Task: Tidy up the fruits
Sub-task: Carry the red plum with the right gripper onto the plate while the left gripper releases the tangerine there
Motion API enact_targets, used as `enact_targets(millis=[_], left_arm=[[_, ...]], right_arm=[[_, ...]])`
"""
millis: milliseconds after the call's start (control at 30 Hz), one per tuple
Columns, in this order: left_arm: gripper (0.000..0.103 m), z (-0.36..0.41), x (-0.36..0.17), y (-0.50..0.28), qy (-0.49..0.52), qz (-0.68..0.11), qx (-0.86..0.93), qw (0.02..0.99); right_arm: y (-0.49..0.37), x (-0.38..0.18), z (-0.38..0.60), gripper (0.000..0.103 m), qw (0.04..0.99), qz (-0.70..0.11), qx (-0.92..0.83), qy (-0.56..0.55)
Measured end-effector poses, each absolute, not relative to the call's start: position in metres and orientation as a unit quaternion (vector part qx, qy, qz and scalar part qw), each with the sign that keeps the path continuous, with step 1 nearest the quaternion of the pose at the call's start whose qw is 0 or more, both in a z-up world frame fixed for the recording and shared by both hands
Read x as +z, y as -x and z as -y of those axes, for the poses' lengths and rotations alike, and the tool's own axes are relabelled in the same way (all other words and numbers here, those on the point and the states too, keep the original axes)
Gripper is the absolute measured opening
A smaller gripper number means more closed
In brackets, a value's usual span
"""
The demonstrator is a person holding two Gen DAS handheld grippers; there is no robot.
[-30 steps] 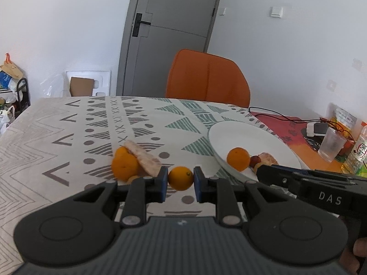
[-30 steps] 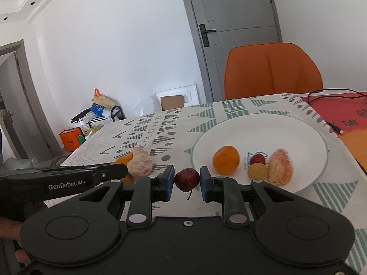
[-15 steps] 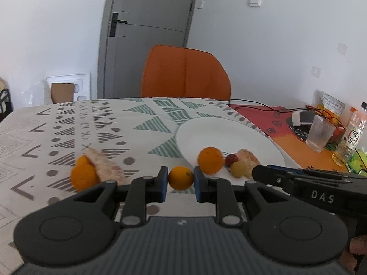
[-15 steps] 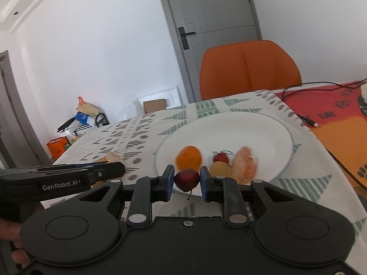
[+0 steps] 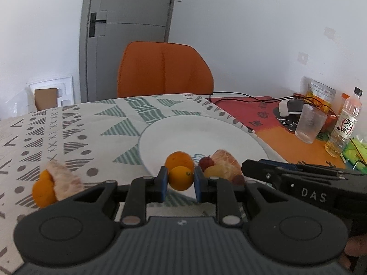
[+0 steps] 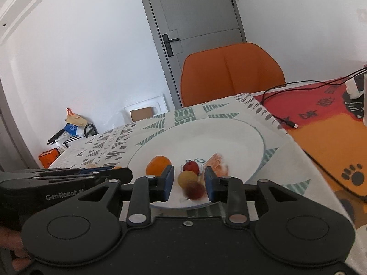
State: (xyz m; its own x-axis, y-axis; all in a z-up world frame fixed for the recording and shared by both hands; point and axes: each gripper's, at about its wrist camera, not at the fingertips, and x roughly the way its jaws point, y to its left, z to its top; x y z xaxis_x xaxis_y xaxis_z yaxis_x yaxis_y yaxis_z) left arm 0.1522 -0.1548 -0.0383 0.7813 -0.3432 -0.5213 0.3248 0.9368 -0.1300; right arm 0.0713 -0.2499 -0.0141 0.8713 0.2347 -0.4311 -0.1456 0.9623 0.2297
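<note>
Orange citrus (image 5: 180, 180) stays clenched in our left gripper (image 5: 179, 183); our right gripper (image 6: 188, 183), jaws just opening, releases the dark red fruit (image 6: 195, 190) onto the white plate (image 6: 240, 137).

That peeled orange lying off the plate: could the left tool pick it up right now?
Probably not yet. The left tool is shut on a small orange, so its jaws are full. The peeled orange lies unobstructed on the cloth otherwise.

I see an orange upholstered chair (image 5: 164, 68) behind the table, in front of a grey door with a black handle (image 5: 125, 34). At my right stand a ribbed clear plastic cup (image 5: 310, 123) and, beside it, a capped drink bottle (image 5: 344, 123). A black cable (image 6: 286, 105) crosses the red-and-orange mat (image 6: 321, 119).
</note>
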Motion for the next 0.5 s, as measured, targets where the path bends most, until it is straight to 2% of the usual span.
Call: enact_targets(millis=[400,500], left_arm=[[0.025,0.165,-0.037,-0.152,0.016,-0.270,-0.196,0.943],[0.025,0.152,-0.035,-0.148,0.020,-0.266,-0.188,0.945]], right_arm=[[-0.070,-0.015,0.255,0.031,0.961,-0.246,0.080,-0.098],[-0.069,-0.013,0.245,0.037,0.963,-0.241,0.082,-0.091]])
